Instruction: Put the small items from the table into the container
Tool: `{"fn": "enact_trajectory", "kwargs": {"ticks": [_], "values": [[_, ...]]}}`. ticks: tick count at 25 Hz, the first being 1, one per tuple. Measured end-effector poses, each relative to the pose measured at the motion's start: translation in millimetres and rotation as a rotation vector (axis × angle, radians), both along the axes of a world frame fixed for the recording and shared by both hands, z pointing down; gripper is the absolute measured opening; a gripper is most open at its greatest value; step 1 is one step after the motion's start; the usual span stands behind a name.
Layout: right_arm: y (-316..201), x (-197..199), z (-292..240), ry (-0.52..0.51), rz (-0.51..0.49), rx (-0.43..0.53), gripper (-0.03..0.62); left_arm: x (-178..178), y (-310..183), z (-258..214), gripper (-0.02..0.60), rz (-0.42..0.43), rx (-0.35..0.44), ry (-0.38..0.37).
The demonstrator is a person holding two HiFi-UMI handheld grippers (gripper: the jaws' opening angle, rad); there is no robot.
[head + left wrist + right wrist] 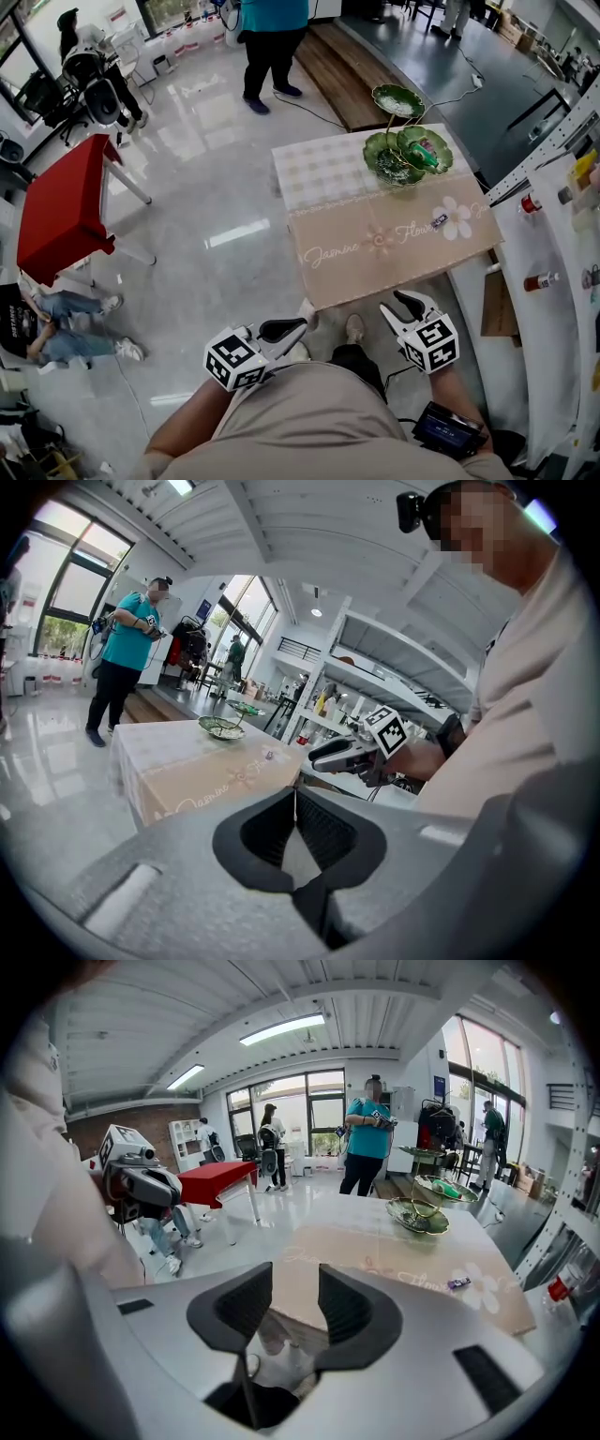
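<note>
While both grippers sit low in front of the person's body, short of the near edge of the table [375, 267], the left gripper [298, 326] has its jaws pressed together at the tips with nothing between them [295, 797]. The right gripper [405, 304] has its ribbed black pads standing well apart, also with nothing between them [295, 1277].

Ahead of the right gripper and a little to its right, a small purple wrapped sweet [439, 222] lies flat on the tablecloth [375, 1251], with only bare cloth between it and the jaws. Beyond the sweet, at the far end of the table, stands the dish stand [394, 161]: glossy green leaf-shaped bowls on a thin metal stem, one raised above the others [419, 1215]. The cloth is beige with a flower print and script lettering near the grippers, and pale checked farther off.

Far off to the left of the left gripper stands a red table [61, 206] on a shiny grey floor. Past the table, a person in a teal top [367, 1143] stands facing it.
</note>
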State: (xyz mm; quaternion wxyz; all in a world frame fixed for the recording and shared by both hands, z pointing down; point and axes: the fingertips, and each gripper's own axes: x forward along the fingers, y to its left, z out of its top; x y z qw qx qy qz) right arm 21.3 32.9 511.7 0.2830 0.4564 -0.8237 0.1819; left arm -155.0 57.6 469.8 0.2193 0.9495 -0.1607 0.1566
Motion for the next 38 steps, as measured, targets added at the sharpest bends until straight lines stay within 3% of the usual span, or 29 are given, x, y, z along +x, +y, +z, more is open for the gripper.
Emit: {"fn": "enact_trajectory", "kwargs": {"ticks": [7,22,30,38], "values": [[-30.1,44.2,19.9,0.0,0.047,-0.024,0.164,21.7,-18.8,1.6,0.011,-0.024,-0.004,-0.006],[-154.1,248.9,118.0,-0.081,0.38,-0.162,0.166,133.3,-89.7,-3.4,0.011,-0.133,-0.022,-0.049],[-210.9,299.0,178.9,-0.122,0.461,-0.24,0.177,154.8,-108.4,0.4,0.011,-0.237,-0.041,-0.109],[-237.3,318.9,202.4,-0.068,0.501,-0.284,0.202,160.8,-113.7,5.4,0.011,-0.316,-0.061,-0.139]]}}
